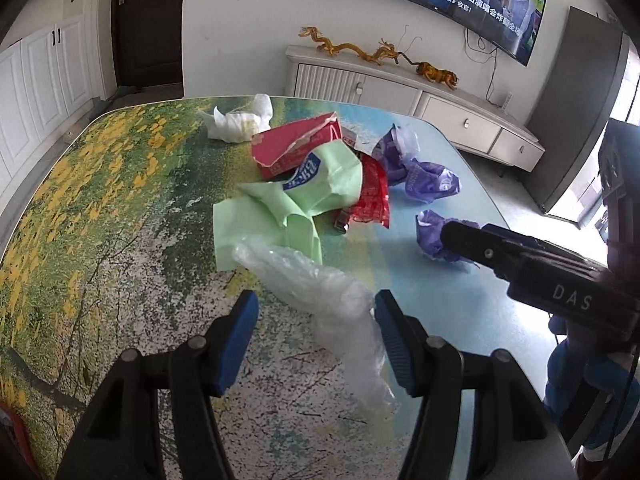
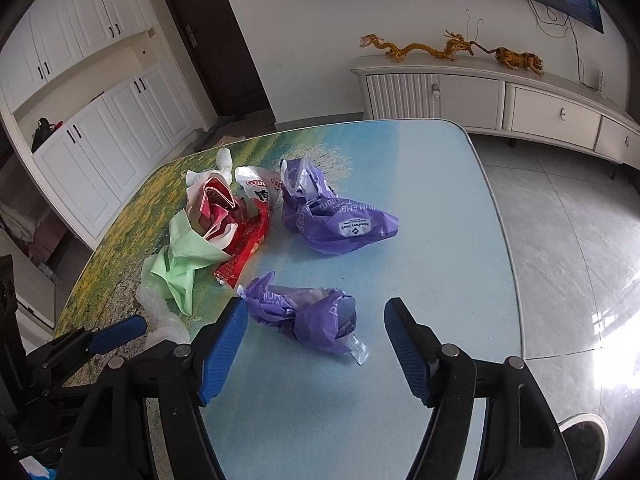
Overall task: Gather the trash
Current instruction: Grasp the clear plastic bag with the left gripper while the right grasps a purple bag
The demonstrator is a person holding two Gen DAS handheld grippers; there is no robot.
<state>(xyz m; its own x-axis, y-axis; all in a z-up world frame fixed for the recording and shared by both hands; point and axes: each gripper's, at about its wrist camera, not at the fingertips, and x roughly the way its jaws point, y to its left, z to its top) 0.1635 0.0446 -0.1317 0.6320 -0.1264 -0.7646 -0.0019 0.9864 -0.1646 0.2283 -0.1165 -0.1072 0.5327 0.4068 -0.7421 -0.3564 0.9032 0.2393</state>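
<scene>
Behind the desk (image 2: 440, 168) you have a white wall, a low white cabinet (image 2: 500, 96) carrying golden dragon figures, and a dark door at the back left. Your desk has a printed top, yellow flowers on the left running into pale blue on the right, and the trash sits in a loose heap around its middle.

Your left hand-held gripper (image 1: 316, 324) stands open, with a clear plastic wrapper (image 1: 320, 292) lying between its blue pads; its long axis runs from the far left toward you, and the near end touches or almost touches the right pad — no grip shows. Just beyond it lie a green paper sheet (image 1: 288, 200), a red carton (image 1: 288, 148), a red foil wrapper (image 1: 372, 196) and a white tissue (image 1: 236, 120) farthest off.

Your right hand-held gripper (image 2: 316, 344) is open too, holding nothing. A small purple wrapper (image 2: 304, 312) lies crosswise between its fingertips, just beside the left pad and well apart from the right one. A larger purple bag (image 2: 336, 220) lies farther on, pointing right. Bare blue desk stretches right to the rounded edge — open room there.
</scene>
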